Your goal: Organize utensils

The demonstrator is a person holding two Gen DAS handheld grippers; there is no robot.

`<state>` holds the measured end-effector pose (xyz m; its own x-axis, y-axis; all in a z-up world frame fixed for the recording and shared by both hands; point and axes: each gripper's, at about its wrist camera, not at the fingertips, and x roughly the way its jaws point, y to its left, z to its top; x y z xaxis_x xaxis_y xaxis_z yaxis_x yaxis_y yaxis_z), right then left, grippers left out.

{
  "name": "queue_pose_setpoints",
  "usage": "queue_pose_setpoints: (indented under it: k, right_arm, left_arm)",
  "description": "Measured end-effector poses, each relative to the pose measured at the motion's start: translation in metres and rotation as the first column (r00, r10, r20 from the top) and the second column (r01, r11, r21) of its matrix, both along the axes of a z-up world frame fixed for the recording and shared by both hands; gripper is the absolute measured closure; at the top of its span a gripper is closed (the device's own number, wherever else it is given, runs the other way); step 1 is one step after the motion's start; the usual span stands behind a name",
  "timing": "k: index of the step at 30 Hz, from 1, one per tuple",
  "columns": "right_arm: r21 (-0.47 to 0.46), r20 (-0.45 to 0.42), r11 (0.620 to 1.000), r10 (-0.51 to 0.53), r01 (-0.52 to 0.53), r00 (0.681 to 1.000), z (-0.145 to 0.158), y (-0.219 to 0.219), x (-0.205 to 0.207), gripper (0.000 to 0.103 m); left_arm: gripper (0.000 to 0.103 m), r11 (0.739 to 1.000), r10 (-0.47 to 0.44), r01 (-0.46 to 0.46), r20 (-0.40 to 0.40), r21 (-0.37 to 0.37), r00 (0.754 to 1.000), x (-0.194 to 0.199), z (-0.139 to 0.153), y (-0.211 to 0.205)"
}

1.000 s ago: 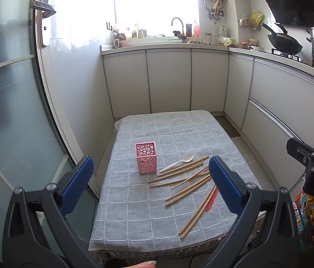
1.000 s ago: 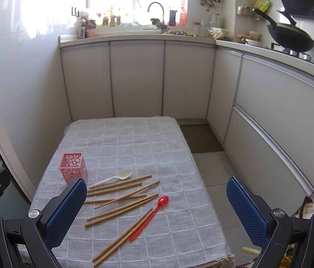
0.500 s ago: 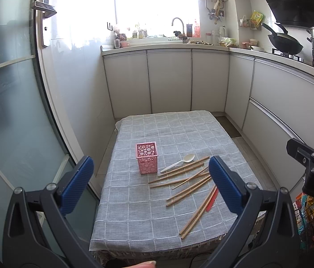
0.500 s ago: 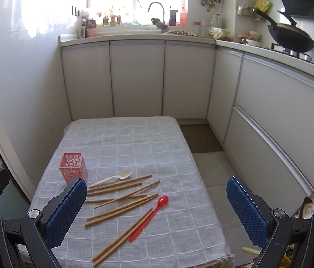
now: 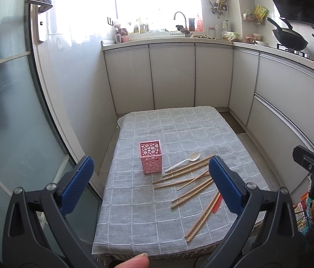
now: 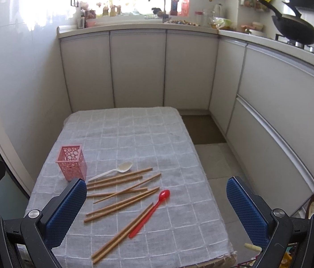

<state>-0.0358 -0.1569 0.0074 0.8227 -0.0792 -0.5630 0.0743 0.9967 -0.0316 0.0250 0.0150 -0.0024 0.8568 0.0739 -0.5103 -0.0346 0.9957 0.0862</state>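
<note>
Left wrist view shows the left gripper (image 5: 150, 179) spread wide, holding nothing, above the pink holder (image 5: 150, 156) and chopsticks (image 5: 190, 182). Right gripper (image 6: 157, 210) likewise gapes wide over the red spoon (image 6: 151, 212).

The far half of the grey checked tablecloth (image 6: 134, 131) lies bare. Nearer, scattered brown wooden chopsticks (image 6: 123, 192) cover the middle, the upright pink perforated plastic holder (image 6: 71, 163) stands at their left, and white cabinets (image 6: 268, 102) close the right.
</note>
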Motion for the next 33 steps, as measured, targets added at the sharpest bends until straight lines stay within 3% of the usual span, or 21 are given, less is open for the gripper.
queue_pose_setpoints:
  k: [6,13,19,23,26,28,33]
  right_arm:
    - [0.003,-0.112,1.0,0.001,-0.001,0.994,-0.023,-0.009,0.044,0.0]
    - [0.059,-0.246,0.997,-0.032,0.048,0.969,-0.06,-0.032,0.107,0.0]
    - [0.022,-0.364,0.997,-0.065,0.078,0.929,-0.091,-0.039,0.165,0.0]
    - [0.124,-0.478,0.988,-0.023,0.093,0.878,-0.133,-0.053,0.209,0.001]
    - [0.153,-0.536,0.98,-0.025,0.126,0.844,-0.166,-0.064,0.227,0.007]
    - [0.177,-0.572,0.971,-0.031,0.16,0.82,-0.183,-0.076,0.237,0.014]
    - [0.294,-0.6,0.93,0.0,0.22,0.8,-0.208,-0.107,0.258,0.025]
  left_arm:
    - [0.001,0.998,-0.056,0.055,-0.077,-0.022,0.995,0.045,-0.022,-0.001]
    - [0.001,0.99,-0.14,0.14,-0.223,-0.015,0.965,0.103,-0.06,-0.016]
    - [0.001,0.967,-0.254,0.235,-0.413,-0.097,0.875,0.155,-0.104,-0.032]
    - [0.002,0.956,-0.29,0.268,-0.475,-0.116,0.831,0.186,-0.133,-0.044]
    - [0.014,0.941,-0.337,0.301,-0.523,-0.156,0.783,0.215,-0.158,-0.053]
    - [0.029,0.927,-0.374,0.328,-0.543,-0.183,0.752,0.236,-0.173,-0.062]
    - [0.052,0.881,-0.466,0.407,-0.582,-0.24,0.666,0.282,-0.207,-0.093]
